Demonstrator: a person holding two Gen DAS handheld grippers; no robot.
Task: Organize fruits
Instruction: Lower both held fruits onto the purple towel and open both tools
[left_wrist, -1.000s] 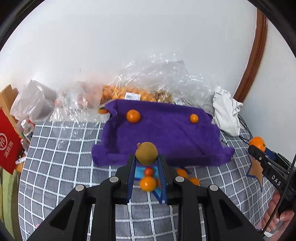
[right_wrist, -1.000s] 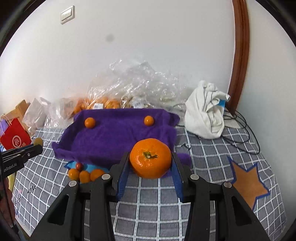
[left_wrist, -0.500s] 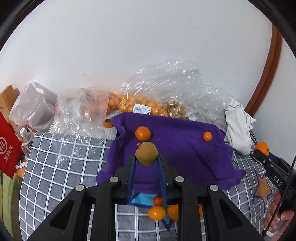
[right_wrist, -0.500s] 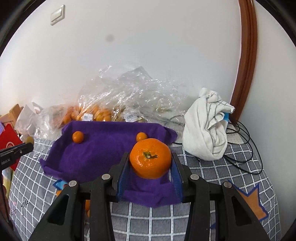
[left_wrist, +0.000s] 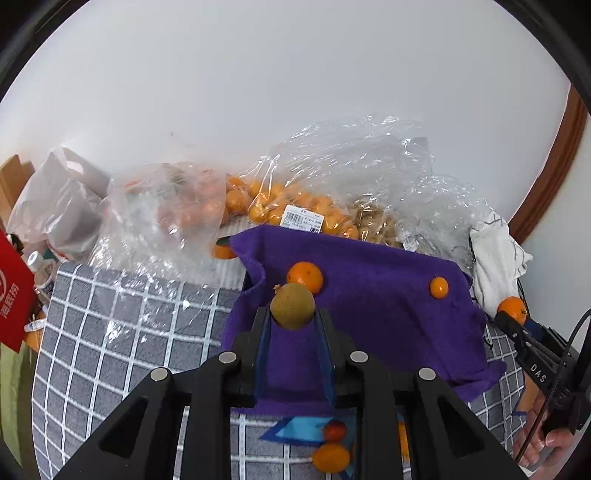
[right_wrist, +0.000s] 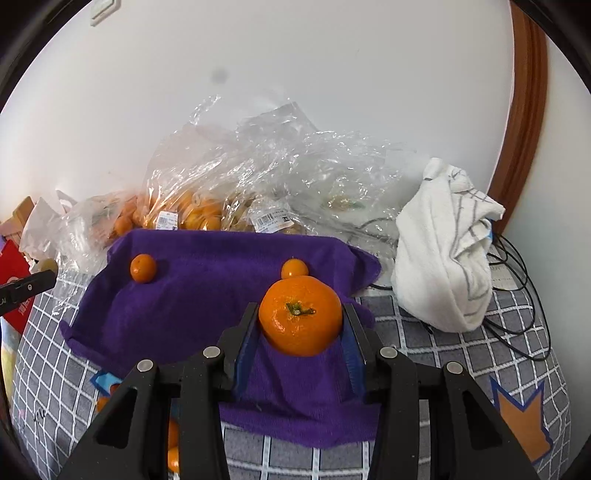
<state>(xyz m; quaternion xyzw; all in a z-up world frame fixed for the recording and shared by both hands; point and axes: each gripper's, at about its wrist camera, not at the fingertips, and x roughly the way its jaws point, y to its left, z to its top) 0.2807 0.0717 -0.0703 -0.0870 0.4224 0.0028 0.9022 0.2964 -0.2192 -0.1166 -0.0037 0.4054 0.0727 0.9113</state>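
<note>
My left gripper is shut on a brown-green kiwi, held above the near left part of the purple towel. My right gripper is shut on a large tangerine above the towel's near right part. Two small oranges lie on the towel, one at the left and one at the right. The right gripper with its tangerine shows at the left wrist view's right edge.
Clear plastic bags of oranges lie behind the towel against the wall. A white cloth and black cables are at the right. Loose small fruits lie on a blue paper before the towel. A red bag stands left.
Both grippers have moved forward over the purple towel with their fruit. The loose fruits on the blue paper have slid down towards the bottom of both views.
</note>
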